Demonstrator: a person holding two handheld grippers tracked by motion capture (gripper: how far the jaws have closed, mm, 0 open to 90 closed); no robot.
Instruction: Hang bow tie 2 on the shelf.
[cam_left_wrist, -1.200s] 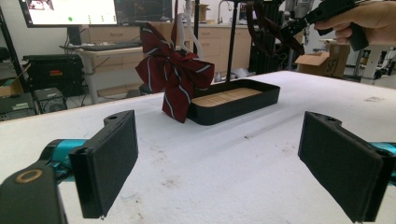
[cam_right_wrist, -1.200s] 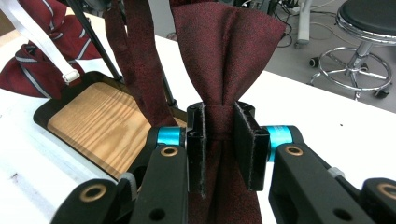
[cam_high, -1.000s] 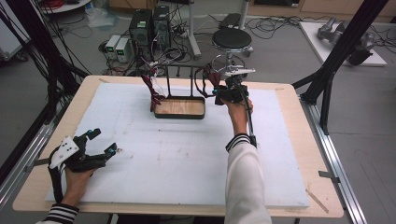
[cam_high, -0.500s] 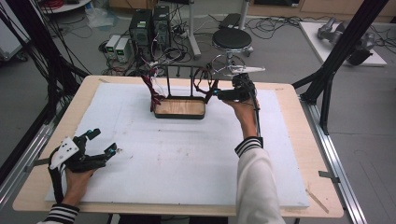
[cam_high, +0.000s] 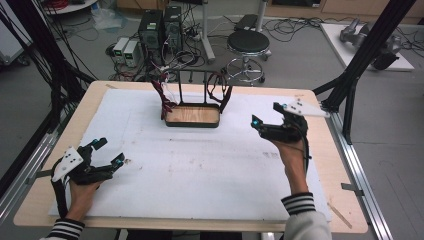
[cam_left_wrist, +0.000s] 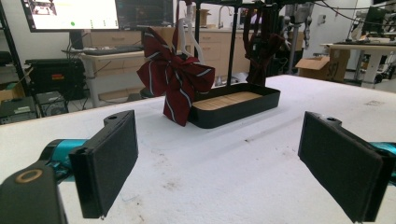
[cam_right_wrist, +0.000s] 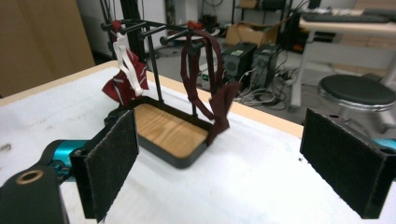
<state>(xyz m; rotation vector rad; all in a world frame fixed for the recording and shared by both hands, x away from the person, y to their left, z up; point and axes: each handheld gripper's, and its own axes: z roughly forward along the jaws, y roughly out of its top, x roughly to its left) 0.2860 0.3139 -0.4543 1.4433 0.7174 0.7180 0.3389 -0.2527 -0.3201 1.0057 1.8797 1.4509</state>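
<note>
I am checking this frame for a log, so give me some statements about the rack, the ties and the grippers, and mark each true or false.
1. The black metal rack with a wooden base stands at the far side of the white table cover. True.
2. The right gripper is shut on the dark maroon neck strap. False: its jaws stand open and hold nothing, and the strap hangs from the rack's bar.
3. The red striped bow tie hangs at one end of the rack. True.
4. The left gripper rests inside the rack's base. False: it is near the cover's front left corner, far from the rack.
5. Both ties lie flat on the wooden base. False: both hang from the top bar.
</note>
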